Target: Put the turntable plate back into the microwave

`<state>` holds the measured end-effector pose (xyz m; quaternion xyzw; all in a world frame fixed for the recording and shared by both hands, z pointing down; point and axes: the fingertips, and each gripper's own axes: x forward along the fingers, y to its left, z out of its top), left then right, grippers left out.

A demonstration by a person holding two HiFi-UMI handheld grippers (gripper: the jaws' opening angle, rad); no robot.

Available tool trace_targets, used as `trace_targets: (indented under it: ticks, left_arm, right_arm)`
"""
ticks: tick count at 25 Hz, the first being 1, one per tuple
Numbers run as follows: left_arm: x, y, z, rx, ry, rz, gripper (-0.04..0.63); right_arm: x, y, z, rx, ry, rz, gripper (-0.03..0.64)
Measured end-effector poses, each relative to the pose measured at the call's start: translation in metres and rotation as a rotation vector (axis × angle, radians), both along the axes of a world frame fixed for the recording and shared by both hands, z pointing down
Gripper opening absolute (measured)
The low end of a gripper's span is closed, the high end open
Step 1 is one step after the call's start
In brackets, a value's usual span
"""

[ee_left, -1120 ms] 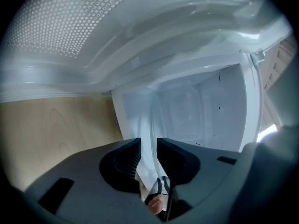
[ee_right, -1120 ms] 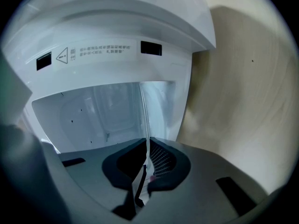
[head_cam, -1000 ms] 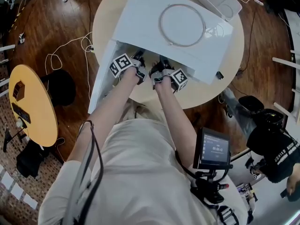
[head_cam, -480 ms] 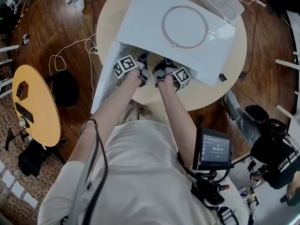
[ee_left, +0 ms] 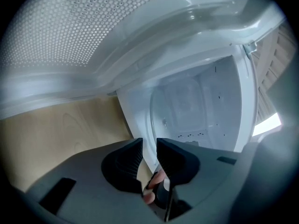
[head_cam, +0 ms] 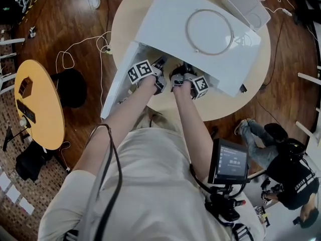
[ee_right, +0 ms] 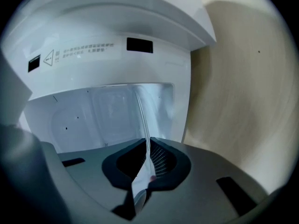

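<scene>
A white microwave [head_cam: 165,24] stands on a round wooden table [head_cam: 235,97], its door [head_cam: 118,84] swung open to the left. Both grippers reach side by side into its opening. My right gripper [ee_right: 148,146] is shut on the thin edge of the clear glass turntable plate [ee_right: 140,111], which runs from the jaws into the white cavity [ee_right: 93,115]. My left gripper [ee_left: 149,146] has its jaws a narrow gap apart, and the plate's curved rim [ee_left: 152,120] passes between them. In the head view the left gripper [head_cam: 161,64] and right gripper [head_cam: 185,68] sit at the cavity's mouth, which hides the plate.
A thin round ring [head_cam: 209,31] lies on the microwave's top. A white flat device [head_cam: 246,6] sits at the table's back right. A small yellow round table [head_cam: 40,104] stands on the left, with cables [head_cam: 75,49] on the floor. A person in dark clothes [head_cam: 286,174] is at the lower right.
The head camera has shifted a little. Both grippers stay at the microwave's opening with their hold unchanged.
</scene>
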<state>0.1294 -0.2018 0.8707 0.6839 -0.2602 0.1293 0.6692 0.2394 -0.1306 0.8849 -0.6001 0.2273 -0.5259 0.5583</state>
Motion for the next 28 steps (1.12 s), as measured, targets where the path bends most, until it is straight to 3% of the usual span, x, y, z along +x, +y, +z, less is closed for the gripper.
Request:
trace_targets:
  ticks: [15, 28]
  left_arm:
    - [-0.021, 0.025, -0.01, 0.0, 0.007, 0.026, 0.094]
    - [-0.034, 0.046, -0.025, 0.015, 0.032, 0.055, 0.094]
  right_arm:
    - [0.005, 0.003, 0.007, -0.015, -0.011, 0.08, 0.028]
    - [0.014, -0.001, 0.006, -0.099, 0.054, 0.02, 0.028]
